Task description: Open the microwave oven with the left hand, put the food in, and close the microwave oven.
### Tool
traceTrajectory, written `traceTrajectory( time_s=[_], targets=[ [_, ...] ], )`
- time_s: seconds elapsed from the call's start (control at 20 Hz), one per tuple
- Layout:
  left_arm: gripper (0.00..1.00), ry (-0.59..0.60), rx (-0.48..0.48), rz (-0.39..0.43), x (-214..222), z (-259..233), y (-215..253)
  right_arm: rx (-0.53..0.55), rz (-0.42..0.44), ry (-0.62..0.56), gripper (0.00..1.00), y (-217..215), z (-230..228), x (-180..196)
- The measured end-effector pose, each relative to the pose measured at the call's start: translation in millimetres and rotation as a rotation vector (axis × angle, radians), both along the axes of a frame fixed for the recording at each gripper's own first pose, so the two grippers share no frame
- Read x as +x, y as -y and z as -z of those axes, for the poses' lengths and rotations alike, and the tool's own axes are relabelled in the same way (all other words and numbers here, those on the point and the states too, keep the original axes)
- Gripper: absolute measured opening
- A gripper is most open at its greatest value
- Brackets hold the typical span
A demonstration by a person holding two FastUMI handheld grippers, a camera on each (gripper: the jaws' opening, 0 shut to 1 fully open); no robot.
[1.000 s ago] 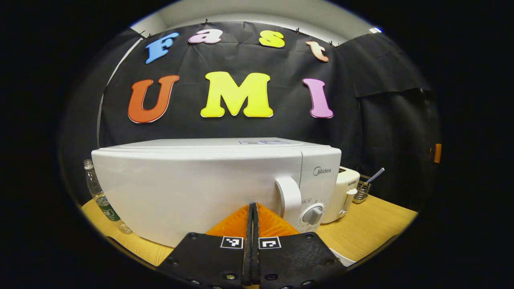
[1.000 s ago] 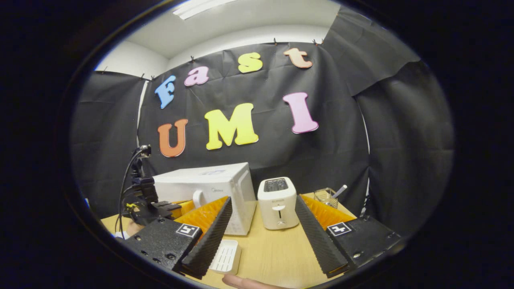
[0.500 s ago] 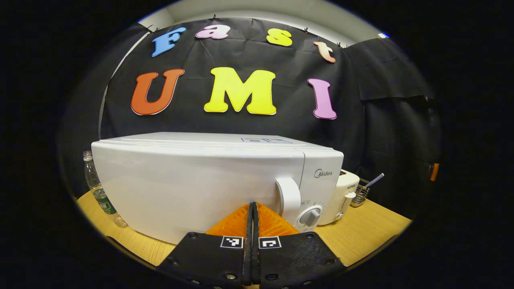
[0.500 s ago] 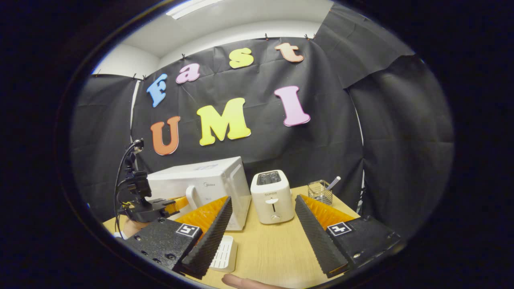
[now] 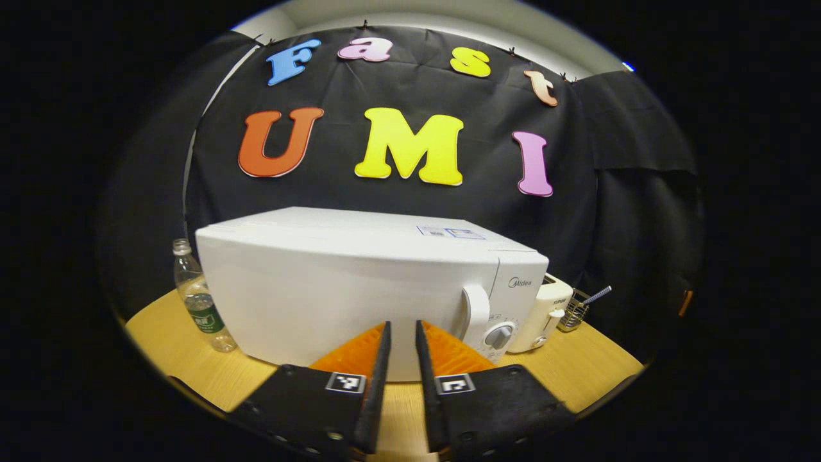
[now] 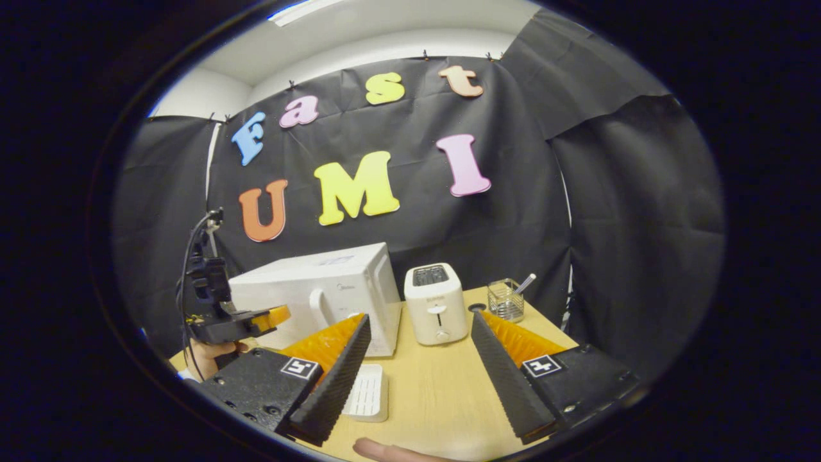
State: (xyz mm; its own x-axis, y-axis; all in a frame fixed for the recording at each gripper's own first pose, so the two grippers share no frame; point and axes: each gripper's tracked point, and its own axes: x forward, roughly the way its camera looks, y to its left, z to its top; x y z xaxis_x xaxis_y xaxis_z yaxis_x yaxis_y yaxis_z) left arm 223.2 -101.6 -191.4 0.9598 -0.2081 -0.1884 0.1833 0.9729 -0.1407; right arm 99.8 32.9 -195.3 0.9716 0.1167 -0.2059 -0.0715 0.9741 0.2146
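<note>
The white microwave (image 5: 359, 289) stands on the wooden table (image 5: 173, 353) with its door closed and its curved handle (image 5: 474, 314) at the right of the door. My left gripper (image 5: 402, 330) hovers in front of the door, left of the handle, fingers a small gap apart and holding nothing. In the right gripper view the microwave (image 6: 321, 292) sits back left, and the left gripper (image 6: 269, 316) hangs before it, held by a hand (image 6: 211, 351). My right gripper (image 6: 420, 317) is wide open and empty above the table. A white slatted tray (image 6: 367, 393) lies by its left finger.
A white toaster (image 6: 436, 311) stands right of the microwave, with a wire basket (image 6: 505, 300) holding a straw behind it. A plastic bottle (image 5: 199, 305) stands left of the microwave. A pinkish rounded thing (image 6: 385, 449) pokes in at the bottom edge; I cannot tell what it is.
My left gripper's fingers have parted from shut to slightly open, and it has drawn back from the microwave and risen. The right gripper has tilted down a little.
</note>
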Motion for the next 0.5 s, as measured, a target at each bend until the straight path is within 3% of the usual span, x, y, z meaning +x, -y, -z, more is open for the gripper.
traceTrajectory(
  time_s=[0.05, 0.1, 0.15, 0.2, 0.25, 0.3, 0.35, 0.5],
  targets=[
    [0.36, 0.008, 0.024, 0.002, -12.3, -7.7, -6.7, -0.012, 0.006, 0.001, 1.00, 1.2, -1.9, -5.8],
    [0.72, 0.027, 0.045, -0.010, -25.3, -18.6, -16.8, -0.021, 0.007, 0.010, 1.00, -0.5, -8.0, -13.7],
    [0.75, 0.042, 0.060, -0.031, -34.8, -27.8, -28.1, -0.032, 0.005, 0.018, 0.89, -2.7, -13.1, -20.0],
    [0.95, 0.055, 0.071, -0.043, -48.0, -36.5, -36.3, -0.044, 0.005, 0.024, 1.00, -3.9, -18.2, -26.5],
    [0.94, 0.070, 0.073, -0.049, -65.9, -46.6, -41.5, -0.050, 0.008, 0.033, 1.00, -4.4, -23.2, -32.1],
    [0.93, 0.080, 0.071, -0.058, -80.5, -55.2, -49.1, -0.057, 0.008, 0.041, 0.89, -5.8, -28.9, -39.0],
    [0.93, 0.084, 0.067, -0.062, -95.4, -62.7, -55.8, -0.062, 0.007, 0.049, 1.00, -8.1, -34.8, -44.9],
    [0.93, 0.092, 0.044, -0.044, -132.6, -81.4, -64.7, -0.072, 0.007, 0.083, 1.00, -11.8, -55.5, -63.9]
  ],
)
